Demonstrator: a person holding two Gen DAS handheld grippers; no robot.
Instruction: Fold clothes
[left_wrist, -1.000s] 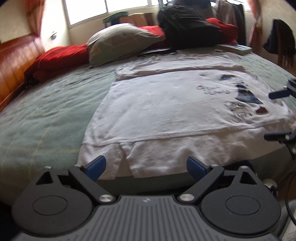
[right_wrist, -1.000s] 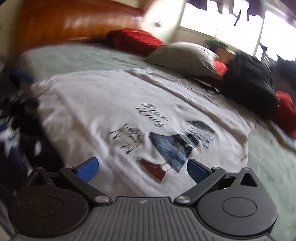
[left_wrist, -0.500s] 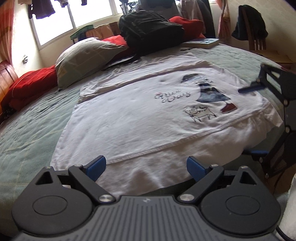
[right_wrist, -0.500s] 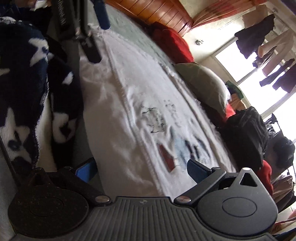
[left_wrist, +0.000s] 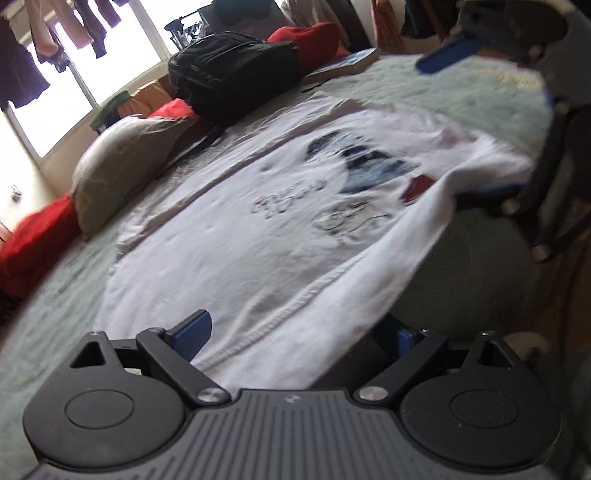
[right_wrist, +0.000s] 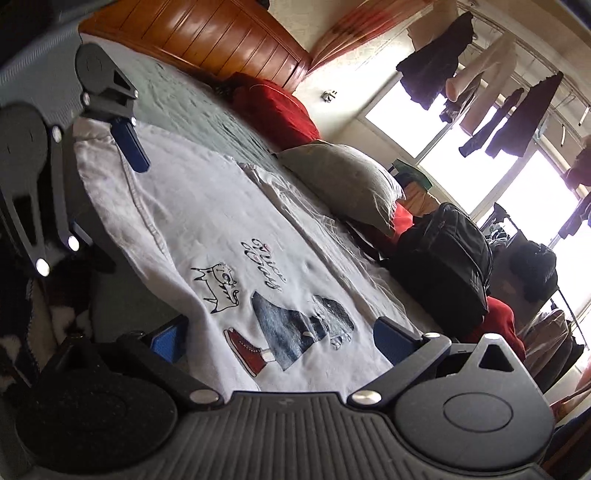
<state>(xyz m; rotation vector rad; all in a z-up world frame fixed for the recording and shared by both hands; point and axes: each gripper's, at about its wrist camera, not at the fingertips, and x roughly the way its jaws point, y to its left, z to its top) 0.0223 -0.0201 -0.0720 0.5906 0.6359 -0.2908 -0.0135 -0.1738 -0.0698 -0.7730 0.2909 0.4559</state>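
Note:
A white T-shirt (left_wrist: 258, 236) with a printed picture and script lies flat on the green bedspread; it also shows in the right wrist view (right_wrist: 207, 221). My left gripper (left_wrist: 295, 332) is open with the shirt's near hem edge between its blue pads. My right gripper (right_wrist: 273, 343) is open with the shirt's other hem corner between its pads. Each gripper shows in the other's view: the right gripper (left_wrist: 480, 122) at the shirt's far hem corner, the left gripper (right_wrist: 110, 177) likewise, both straddling the cloth.
A grey pillow (left_wrist: 122, 166), red cushions (left_wrist: 33, 236), a black backpack (left_wrist: 232, 85) and a book (left_wrist: 347, 62) lie at the bed's far side. A wooden headboard (right_wrist: 207, 40) is behind. A dark patterned blanket (right_wrist: 29, 325) hangs below the bed edge.
Both grippers have tilted sideways and moved in onto the shirt's hem. The hem edge now sits between the open pads of each; before, they hovered short of it.

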